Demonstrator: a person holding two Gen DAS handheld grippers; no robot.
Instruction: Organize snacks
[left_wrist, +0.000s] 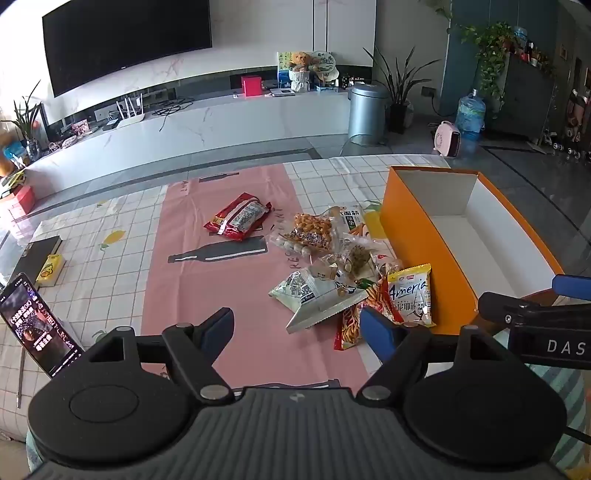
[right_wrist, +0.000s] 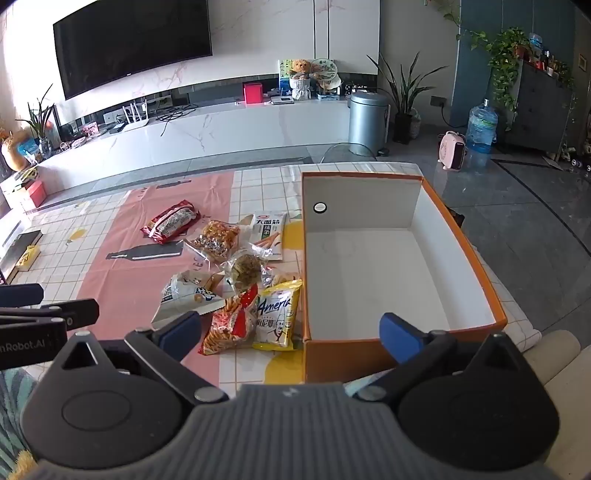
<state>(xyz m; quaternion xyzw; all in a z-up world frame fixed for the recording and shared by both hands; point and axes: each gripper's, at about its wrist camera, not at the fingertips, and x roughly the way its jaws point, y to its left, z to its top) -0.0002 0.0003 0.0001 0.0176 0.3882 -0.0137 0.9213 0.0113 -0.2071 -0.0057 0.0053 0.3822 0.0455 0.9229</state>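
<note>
An orange box (right_wrist: 369, 354) with a white, empty inside stands at the table's right; its orange side wall (left_wrist: 417, 236) faces the snack pile. Left of it lie several packets: a yellow packet (right_wrist: 277, 317) (left_wrist: 410, 295) against the box, a red-orange stick-snack bag (right_wrist: 231, 325) (left_wrist: 349, 328), a white-green packet (left_wrist: 314, 291) (right_wrist: 188, 295), a clear bag of orange snacks (left_wrist: 312, 229) (right_wrist: 218, 238) and a white packet (right_wrist: 269, 229). A red packet (left_wrist: 239, 218) (right_wrist: 171, 221) lies apart, farther left. My left gripper (left_wrist: 299, 330) hangs open near the pile. My right gripper (right_wrist: 291, 334) is open above the box's near corner.
A phone (left_wrist: 37, 325) is propped up at the near left. A black book (left_wrist: 40, 254) with a small yellow box (left_wrist: 51, 269) on it lies at the left edge. The pink strip (left_wrist: 229, 288) of the tablecloth runs down the middle. A pale cushion (right_wrist: 554, 354) lies right of the box.
</note>
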